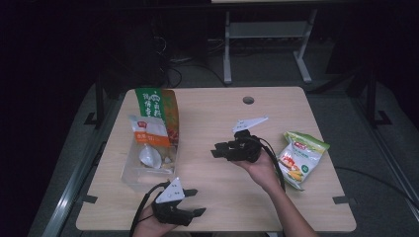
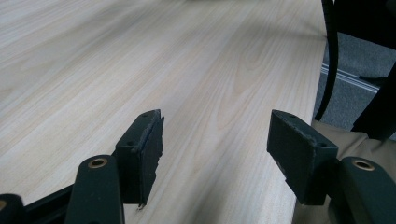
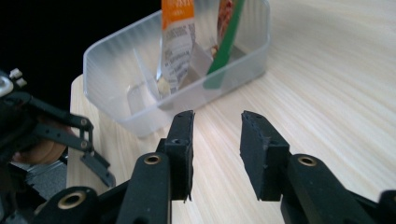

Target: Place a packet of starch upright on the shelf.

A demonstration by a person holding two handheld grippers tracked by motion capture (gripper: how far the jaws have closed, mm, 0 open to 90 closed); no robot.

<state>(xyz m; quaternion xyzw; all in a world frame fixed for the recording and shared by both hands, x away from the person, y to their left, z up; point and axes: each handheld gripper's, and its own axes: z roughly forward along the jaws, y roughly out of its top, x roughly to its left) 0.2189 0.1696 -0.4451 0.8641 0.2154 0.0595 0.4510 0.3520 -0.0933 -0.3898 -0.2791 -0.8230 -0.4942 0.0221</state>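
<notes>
A clear plastic bin (image 1: 129, 170) stands at the table's left and holds an upright green snack bag (image 1: 157, 106) and an orange-and-white pouch (image 1: 148, 131). A green-and-yellow snack bag (image 1: 299, 158) lies flat at the right. My right gripper (image 1: 216, 150) hovers over mid-table, pointing left toward the bin, open and with nothing between its jaws. In the right gripper view my right gripper (image 3: 217, 135) faces the bin (image 3: 116, 60), a short way off. My left gripper (image 1: 197, 201) rests near the front edge, open and empty; in its own view my left gripper (image 2: 217, 140) spans bare wood.
The wooden table (image 1: 212, 113) has a cable hole (image 1: 248, 100) near its far edge. Dark floor and a white metal frame (image 1: 227, 49) lie beyond it. In the left gripper view the table's edge and the person's trouser leg (image 2: 345, 135) are at the right.
</notes>
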